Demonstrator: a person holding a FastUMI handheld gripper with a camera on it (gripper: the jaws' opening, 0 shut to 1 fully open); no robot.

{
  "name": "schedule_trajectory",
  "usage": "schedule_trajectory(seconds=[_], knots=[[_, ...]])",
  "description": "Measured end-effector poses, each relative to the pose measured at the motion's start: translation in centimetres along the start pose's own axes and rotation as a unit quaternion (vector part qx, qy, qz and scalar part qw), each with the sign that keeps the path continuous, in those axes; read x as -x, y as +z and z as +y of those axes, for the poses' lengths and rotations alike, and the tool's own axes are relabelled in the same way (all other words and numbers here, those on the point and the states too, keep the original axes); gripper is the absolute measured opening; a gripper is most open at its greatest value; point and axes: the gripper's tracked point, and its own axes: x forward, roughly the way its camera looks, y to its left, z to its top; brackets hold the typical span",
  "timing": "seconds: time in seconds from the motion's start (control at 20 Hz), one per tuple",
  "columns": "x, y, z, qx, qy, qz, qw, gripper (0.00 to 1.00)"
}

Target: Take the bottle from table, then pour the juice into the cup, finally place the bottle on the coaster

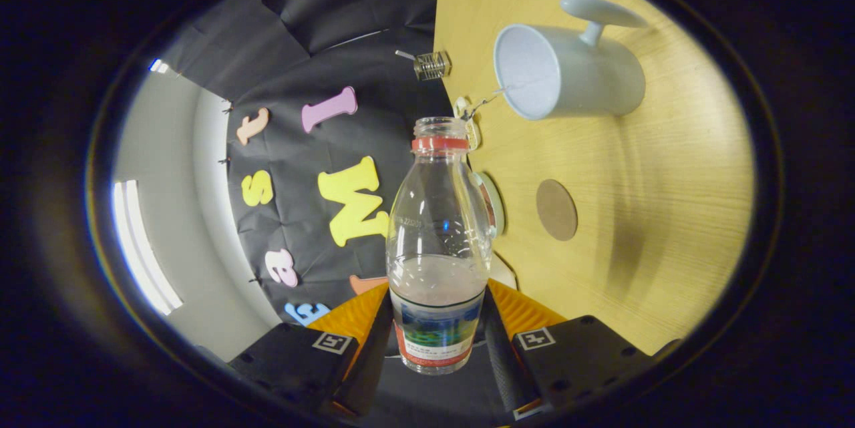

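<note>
My gripper (437,324) is shut on a clear plastic bottle (437,234), one finger pressing each side of its labelled lower part. The bottle has a red ring at the neck and an uncapped mouth, and pale liquid fills its lower part to just above the label. My view is rolled sideways, so the wooden table (668,228) stands like a wall beside the bottle. Beyond the bottle's mouth and off to the table side stands a pale blue cup (568,71) with a handle, apart from the bottle. A round brown coaster (556,209) lies on the table nearer to me than the cup.
A small wire object (432,65) sits at the table's far edge. A small trinket (467,117) lies near the cup's rim, and a white round object (495,204) shows partly behind the bottle. Black cloth forms the booth wall (314,34) past the table.
</note>
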Motion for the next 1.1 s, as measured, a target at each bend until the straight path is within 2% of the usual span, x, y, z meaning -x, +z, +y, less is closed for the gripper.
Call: schedule_trajectory(seconds=[0.3, 1.1], knots=[[-0.2, -0.2, 0.4, -0.014, 0.004, 0.002, 1.000, 0.74], [-0.5, -0.2, 2.7, -0.067, 0.045, -0.015, 0.997, 0.74]])
